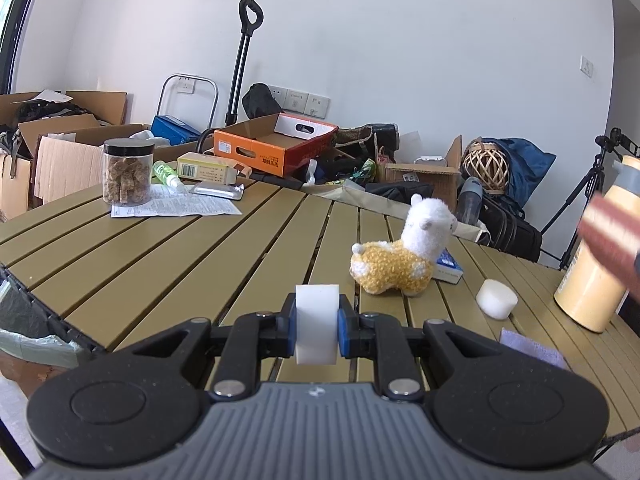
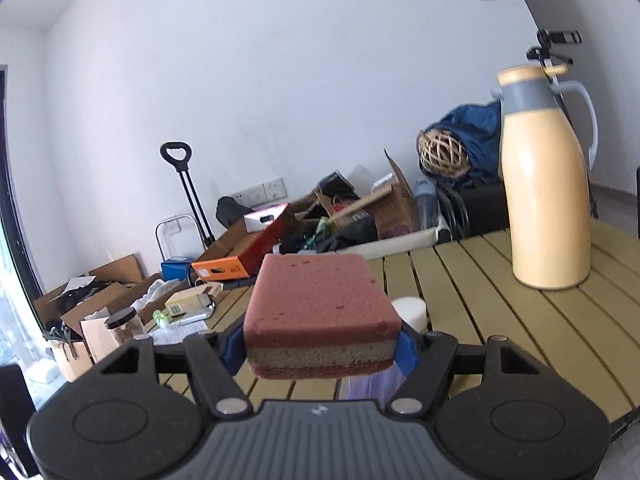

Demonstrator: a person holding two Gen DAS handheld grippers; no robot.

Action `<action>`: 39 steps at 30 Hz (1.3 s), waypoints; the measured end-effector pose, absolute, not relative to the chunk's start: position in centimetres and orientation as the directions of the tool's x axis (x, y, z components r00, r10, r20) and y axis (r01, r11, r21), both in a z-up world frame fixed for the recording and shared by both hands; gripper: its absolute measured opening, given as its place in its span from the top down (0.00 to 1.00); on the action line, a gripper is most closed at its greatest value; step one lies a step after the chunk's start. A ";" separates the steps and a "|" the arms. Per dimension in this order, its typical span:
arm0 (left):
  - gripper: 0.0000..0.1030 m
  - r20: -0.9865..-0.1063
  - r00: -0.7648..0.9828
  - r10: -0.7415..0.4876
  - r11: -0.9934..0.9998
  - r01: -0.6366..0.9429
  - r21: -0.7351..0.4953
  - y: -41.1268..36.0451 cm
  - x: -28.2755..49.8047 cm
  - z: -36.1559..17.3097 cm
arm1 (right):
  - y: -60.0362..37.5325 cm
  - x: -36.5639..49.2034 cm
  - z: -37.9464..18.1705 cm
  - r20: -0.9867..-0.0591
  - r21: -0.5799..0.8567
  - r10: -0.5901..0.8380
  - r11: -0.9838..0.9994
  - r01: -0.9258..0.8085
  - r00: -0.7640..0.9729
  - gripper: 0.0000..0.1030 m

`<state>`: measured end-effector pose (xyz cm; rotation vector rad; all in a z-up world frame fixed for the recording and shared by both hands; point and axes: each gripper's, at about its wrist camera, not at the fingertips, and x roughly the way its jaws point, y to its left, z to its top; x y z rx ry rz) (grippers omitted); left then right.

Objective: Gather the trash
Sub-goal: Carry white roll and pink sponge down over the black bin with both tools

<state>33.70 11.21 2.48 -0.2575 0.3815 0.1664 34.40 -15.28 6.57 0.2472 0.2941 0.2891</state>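
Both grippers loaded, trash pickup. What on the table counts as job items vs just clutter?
Likely job items:
- white foam piece in left gripper
- red layered sponge in right gripper
- loose white foam puck

Probably bystanders:
- alpaca plush
- yellow thermos
- snack jar
- printed leaflet
- slatted table

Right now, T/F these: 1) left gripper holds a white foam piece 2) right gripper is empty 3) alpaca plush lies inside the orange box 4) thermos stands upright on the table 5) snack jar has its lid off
1) The left gripper is clamped on a white foam piece: true.
2) False: the right gripper grips a red layered sponge.
3) False: the alpaca plush sits on the slatted table.
4) The yellow thermos stands upright: true.
5) False: the snack jar wears its black lid.
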 end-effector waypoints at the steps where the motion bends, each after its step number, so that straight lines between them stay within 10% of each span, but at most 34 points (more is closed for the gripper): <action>1: 0.81 -0.390 0.914 0.112 0.954 -0.208 -0.214 11.2 33.5 2.4 | -15.2 34.3 6.7 -0.244 0.275 0.311 0.931 -0.242 0.919 0.33; 39: 0.81 -0.481 0.876 0.015 0.999 -0.032 -0.026 0.9 18.1 -0.5 | -21.1 20.6 -3.5 -0.454 0.290 0.356 0.926 -0.242 0.817 0.33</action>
